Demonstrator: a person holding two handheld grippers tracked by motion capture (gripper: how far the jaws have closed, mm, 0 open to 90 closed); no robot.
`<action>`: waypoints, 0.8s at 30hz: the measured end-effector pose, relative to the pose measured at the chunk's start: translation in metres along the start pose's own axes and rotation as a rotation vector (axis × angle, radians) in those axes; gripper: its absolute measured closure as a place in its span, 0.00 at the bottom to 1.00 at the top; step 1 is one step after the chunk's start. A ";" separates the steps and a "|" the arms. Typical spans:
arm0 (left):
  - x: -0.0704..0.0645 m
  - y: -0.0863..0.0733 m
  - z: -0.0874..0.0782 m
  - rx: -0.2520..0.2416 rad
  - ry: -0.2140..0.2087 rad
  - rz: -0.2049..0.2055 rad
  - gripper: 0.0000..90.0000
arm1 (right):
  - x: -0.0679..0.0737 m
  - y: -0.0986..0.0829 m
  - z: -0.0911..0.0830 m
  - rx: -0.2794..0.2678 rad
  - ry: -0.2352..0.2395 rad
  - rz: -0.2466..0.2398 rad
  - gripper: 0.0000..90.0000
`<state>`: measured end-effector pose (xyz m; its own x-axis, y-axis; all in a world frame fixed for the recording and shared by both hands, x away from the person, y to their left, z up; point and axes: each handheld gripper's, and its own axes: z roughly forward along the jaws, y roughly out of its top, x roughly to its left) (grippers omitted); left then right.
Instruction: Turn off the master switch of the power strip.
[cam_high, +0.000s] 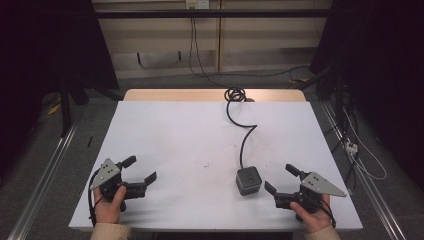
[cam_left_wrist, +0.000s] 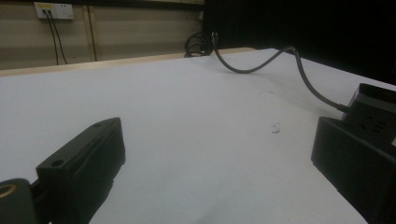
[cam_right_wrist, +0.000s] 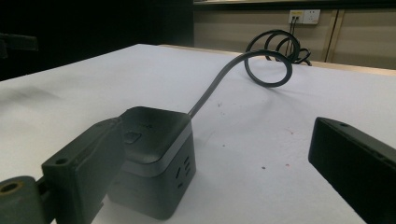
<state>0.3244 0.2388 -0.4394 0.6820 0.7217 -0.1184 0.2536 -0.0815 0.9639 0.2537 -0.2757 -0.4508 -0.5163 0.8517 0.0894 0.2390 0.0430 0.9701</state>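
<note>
A dark grey cube power socket (cam_high: 248, 180) sits on the white table (cam_high: 175, 135), right of centre near the front. Its black cable (cam_high: 242, 135) runs back to a coil (cam_high: 234, 93) at the far edge. My right gripper (cam_high: 279, 177) rests just right of the cube, open and holding nothing. In the right gripper view the cube (cam_right_wrist: 156, 158) stands close against the left jaw, which hides part of it, and the gripper (cam_right_wrist: 217, 135) is open. My left gripper (cam_high: 142, 168) lies open at the front left, well apart from the cube. In the left gripper view (cam_left_wrist: 215, 154) the cube (cam_left_wrist: 376, 109) peeks from behind the right jaw.
A wooden strip (cam_high: 175, 95) borders the table's far edge. Wall sockets (cam_left_wrist: 53, 10) sit on the beige panel behind. Loose cables (cam_high: 357, 150) lie on the floor to the right. Small specks (cam_high: 206, 164) mark the white surface.
</note>
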 end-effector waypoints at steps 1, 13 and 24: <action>0.000 0.000 0.000 0.001 -0.001 0.000 0.03 | 0.000 0.000 0.000 0.001 0.002 -0.005 0.04; 0.000 0.000 0.000 -0.004 -0.003 0.003 0.03 | 0.000 0.001 0.001 0.002 0.005 0.000 0.04; 0.000 0.000 0.000 -0.008 -0.005 0.003 0.03 | 0.002 0.003 0.002 0.005 0.021 -0.009 0.06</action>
<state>0.3239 0.2387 -0.4388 0.6858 0.7183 -0.1171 0.2467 -0.0781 0.9659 0.2550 -0.2724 -0.4478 -0.5359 0.8400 0.0855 0.2385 0.0535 0.9697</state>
